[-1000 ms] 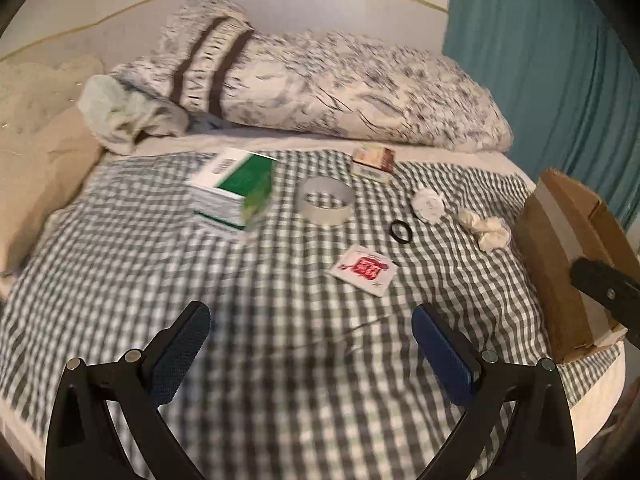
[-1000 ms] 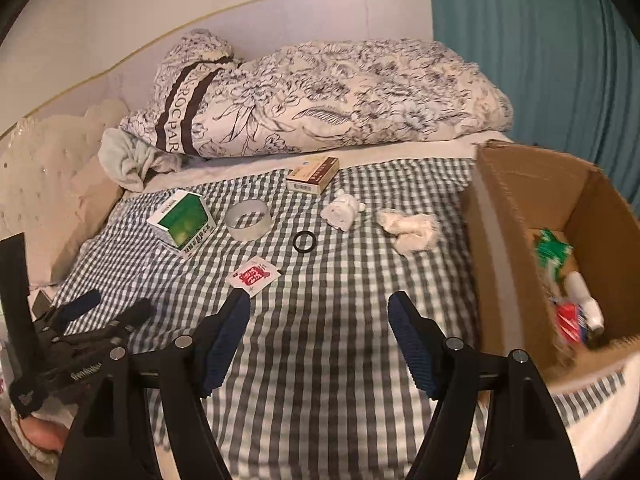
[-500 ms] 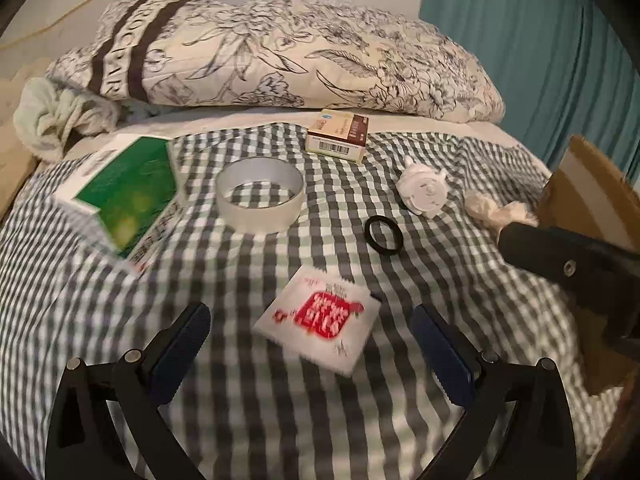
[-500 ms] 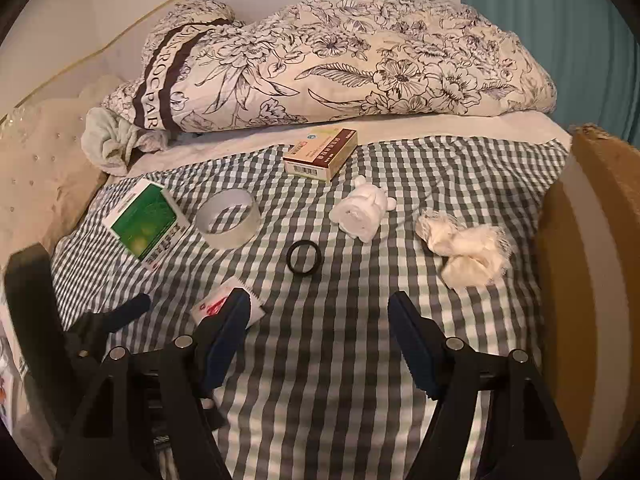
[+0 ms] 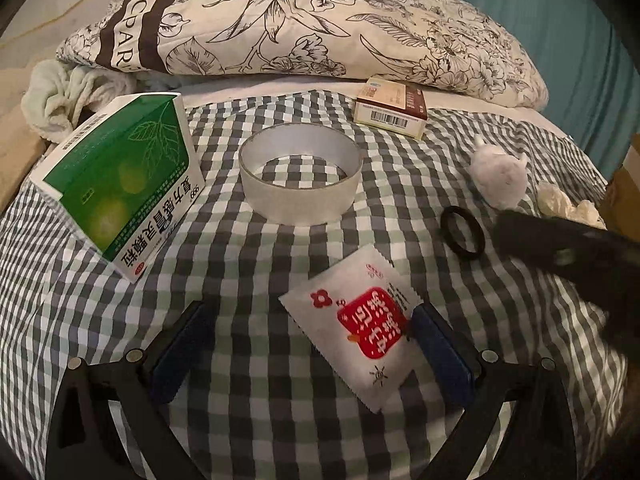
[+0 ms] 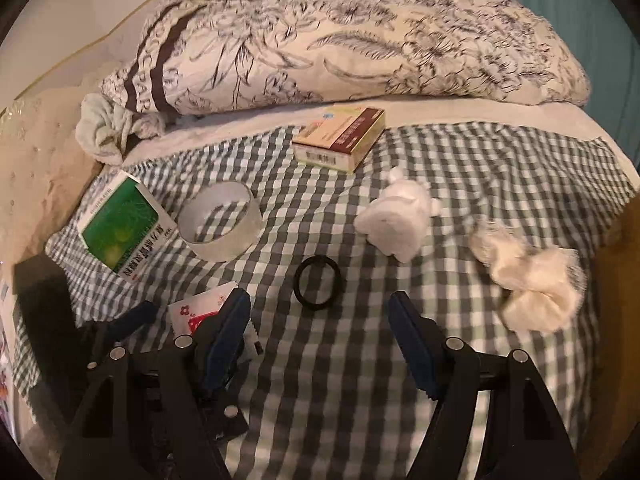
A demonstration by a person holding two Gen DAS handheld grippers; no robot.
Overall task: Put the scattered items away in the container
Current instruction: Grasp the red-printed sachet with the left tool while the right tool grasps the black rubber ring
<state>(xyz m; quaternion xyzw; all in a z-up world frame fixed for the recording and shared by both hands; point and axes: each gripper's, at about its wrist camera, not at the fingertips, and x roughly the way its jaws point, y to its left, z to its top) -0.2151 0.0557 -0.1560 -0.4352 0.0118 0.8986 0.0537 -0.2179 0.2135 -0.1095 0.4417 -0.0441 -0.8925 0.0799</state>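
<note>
On the checked bedspread lie a white sachet with a red label (image 5: 362, 330), a black ring (image 5: 463, 232), a clear tape roll (image 5: 301, 173), a green medicine box (image 5: 120, 184), a brown-and-cream box (image 5: 391, 111), a white soft toy (image 5: 498, 176) and a crumpled tissue (image 6: 532, 280). My left gripper (image 5: 308, 344) is open, low over the sachet, its right finger at the sachet's edge. My right gripper (image 6: 320, 332) is open, just short of the black ring (image 6: 318, 283). The sachet (image 6: 200, 312) is partly hidden there.
A floral duvet (image 5: 320, 24) is bunched along the back, with a pale towel (image 5: 60, 92) at its left. A cardboard box edge (image 6: 618, 280) stands at the far right. A teal curtain (image 5: 580, 40) hangs behind.
Both grippers have moved forward and down over the bedspread. The left has closed in on the sachet; the right has closed in on the black ring. The cardboard box has slid out of view.
</note>
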